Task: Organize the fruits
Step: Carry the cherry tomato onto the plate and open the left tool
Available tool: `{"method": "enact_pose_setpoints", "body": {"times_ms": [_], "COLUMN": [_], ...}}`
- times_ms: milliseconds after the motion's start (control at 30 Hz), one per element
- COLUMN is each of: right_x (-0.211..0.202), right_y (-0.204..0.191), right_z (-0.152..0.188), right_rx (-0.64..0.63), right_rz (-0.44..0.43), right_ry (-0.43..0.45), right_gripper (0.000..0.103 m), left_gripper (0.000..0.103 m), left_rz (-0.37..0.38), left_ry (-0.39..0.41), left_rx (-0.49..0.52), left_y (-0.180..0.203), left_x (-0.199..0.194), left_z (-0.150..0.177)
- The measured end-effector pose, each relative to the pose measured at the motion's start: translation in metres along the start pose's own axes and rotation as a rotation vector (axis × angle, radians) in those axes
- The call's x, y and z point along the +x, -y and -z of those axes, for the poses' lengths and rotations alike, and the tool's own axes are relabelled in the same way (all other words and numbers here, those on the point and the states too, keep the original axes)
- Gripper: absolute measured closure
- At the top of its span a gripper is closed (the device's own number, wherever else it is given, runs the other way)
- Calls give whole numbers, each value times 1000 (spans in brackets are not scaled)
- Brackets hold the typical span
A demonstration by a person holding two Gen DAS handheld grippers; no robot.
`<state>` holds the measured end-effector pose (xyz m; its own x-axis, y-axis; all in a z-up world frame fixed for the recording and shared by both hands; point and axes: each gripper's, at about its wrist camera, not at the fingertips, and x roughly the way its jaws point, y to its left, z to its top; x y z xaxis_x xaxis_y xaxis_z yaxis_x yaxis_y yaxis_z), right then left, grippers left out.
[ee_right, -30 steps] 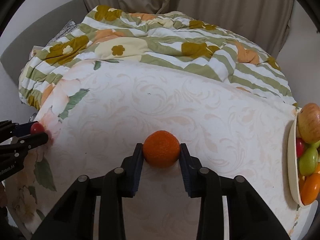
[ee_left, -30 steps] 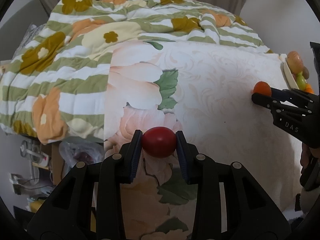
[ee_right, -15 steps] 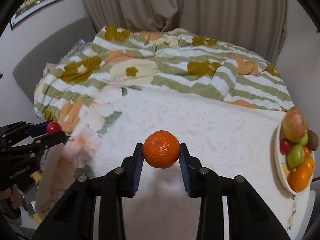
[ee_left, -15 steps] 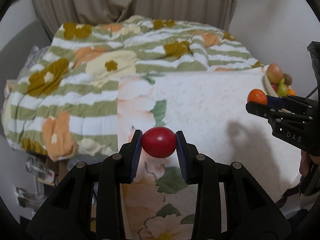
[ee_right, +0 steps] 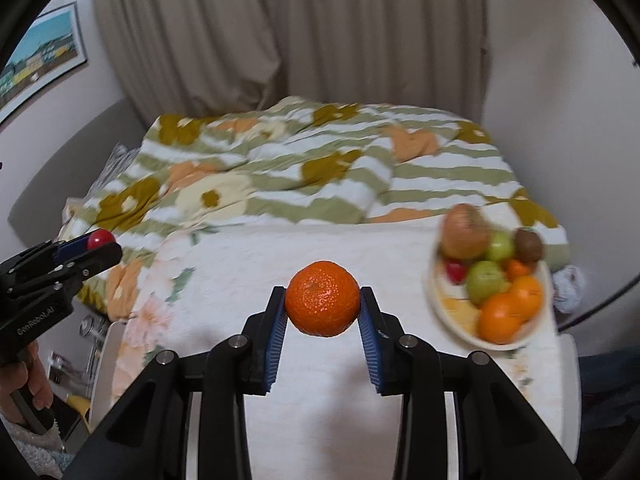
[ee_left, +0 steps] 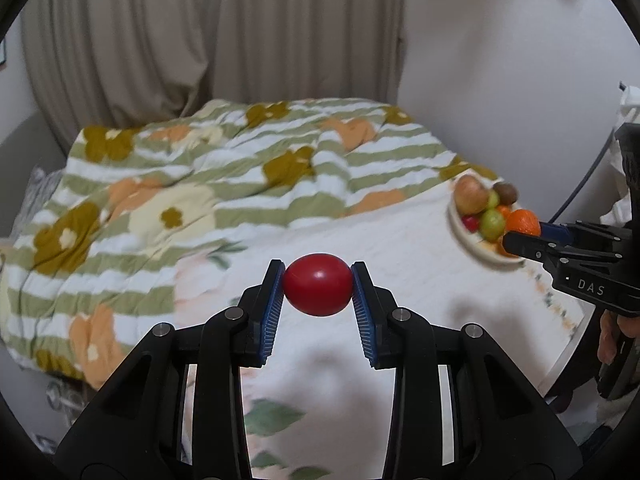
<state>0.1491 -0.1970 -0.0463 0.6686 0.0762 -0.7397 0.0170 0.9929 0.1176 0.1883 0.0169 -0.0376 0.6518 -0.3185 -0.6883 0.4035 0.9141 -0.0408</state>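
My left gripper (ee_left: 318, 285) is shut on a smooth red fruit (ee_left: 318, 285) and holds it in the air above the white floral cloth (ee_left: 400, 256). My right gripper (ee_right: 322, 299) is shut on an orange mandarin (ee_right: 322, 299), also held above the cloth. A cream fruit plate (ee_right: 448, 312) at the right holds an apple, green fruits, a kiwi, a red fruit and oranges. In the left wrist view the plate (ee_left: 476, 248) lies far right, just behind the right gripper (ee_left: 524, 232). The left gripper (ee_right: 100, 242) shows at the left in the right wrist view.
A green-striped floral quilt (ee_left: 200, 192) lies rumpled behind the cloth. Beige curtains (ee_right: 300, 40) hang at the back. A framed picture (ee_right: 40, 56) hangs on the left wall. Clutter sits on the floor at the left edge (ee_right: 88, 328).
Both grippers have risen and tilted up with their fruits still held. The curtains and walls have come into view, and the plate now sits closer to the right gripper.
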Motion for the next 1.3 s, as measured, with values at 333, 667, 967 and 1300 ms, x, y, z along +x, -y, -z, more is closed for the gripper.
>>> {"method": "enact_pose_setpoints", "body": {"times_ms": [333,667,967,1300], "right_x": [-17,3,25,38], "right_y": [121,214,250,264], "right_z": [0,-9,0,13], "right_rx": [2,-54,-25,-15], "right_rz": [7,-14,-48,-50], "right_ry": [-5,-52,-90,-104], "right_gripper": [71,71,71,71], "left_gripper": [62,62,62,62], "left_rz": [33,51,53,58], "left_ry": [6,-65,-193,-306], "left_rx": [5,-48,-38,-5], "left_y": [120,210,245,261], "left_x": [41,106,162,212], "left_z": [-37,-53,-44,-29]}}
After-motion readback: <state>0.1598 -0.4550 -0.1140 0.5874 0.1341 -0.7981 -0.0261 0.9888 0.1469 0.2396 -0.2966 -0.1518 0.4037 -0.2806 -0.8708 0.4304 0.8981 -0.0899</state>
